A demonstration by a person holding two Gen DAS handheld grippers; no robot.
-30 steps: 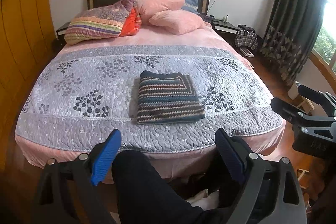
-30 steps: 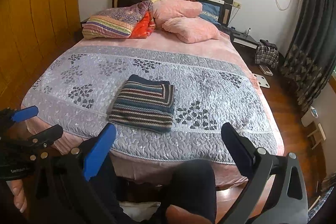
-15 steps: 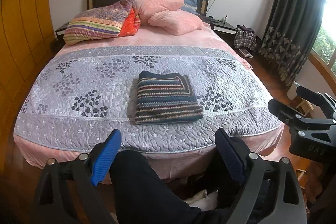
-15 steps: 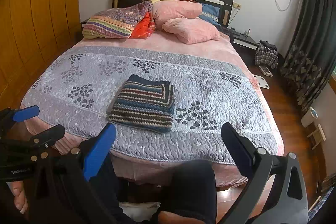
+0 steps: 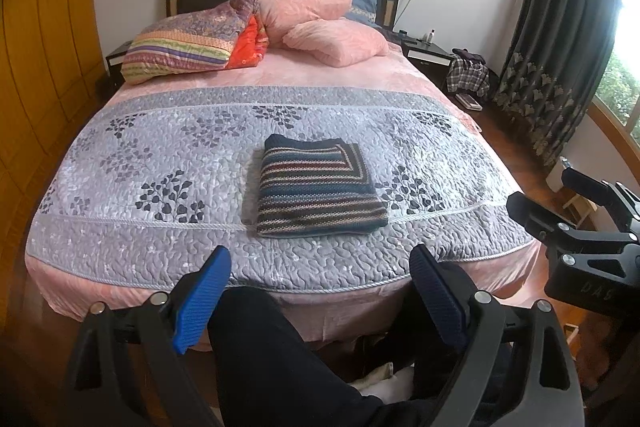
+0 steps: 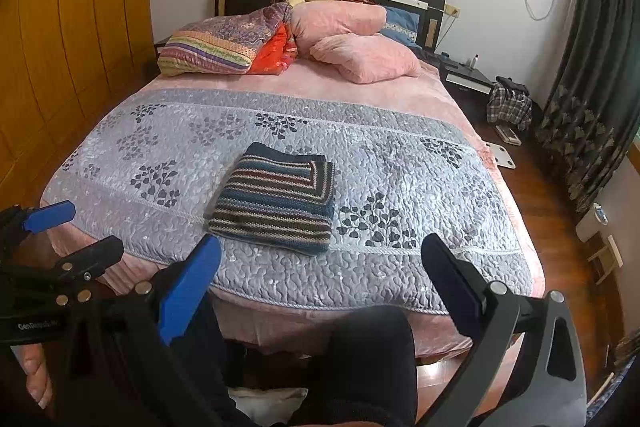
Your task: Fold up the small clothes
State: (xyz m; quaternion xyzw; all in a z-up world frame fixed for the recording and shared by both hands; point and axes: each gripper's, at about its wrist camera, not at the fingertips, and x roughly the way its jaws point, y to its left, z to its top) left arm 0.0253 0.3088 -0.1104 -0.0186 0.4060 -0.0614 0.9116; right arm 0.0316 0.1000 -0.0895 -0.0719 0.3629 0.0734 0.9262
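Note:
A striped knit garment lies folded into a neat rectangle on the grey quilted bedspread, near the bed's foot edge. My left gripper is open and empty, held back from the bed above the person's dark-trousered knee. My right gripper is also open and empty, off the foot of the bed. Each gripper shows in the other's view: the right gripper at the right edge, the left gripper at the lower left.
Pink pillows and a striped bolster sit at the headboard. Wooden wardrobe doors line the left. A nightstand, a plaid bag and dark curtains stand at the right over wooden floor.
Both grippers stay open and have hardly moved; the views shift only slightly. The folded garment has not moved.

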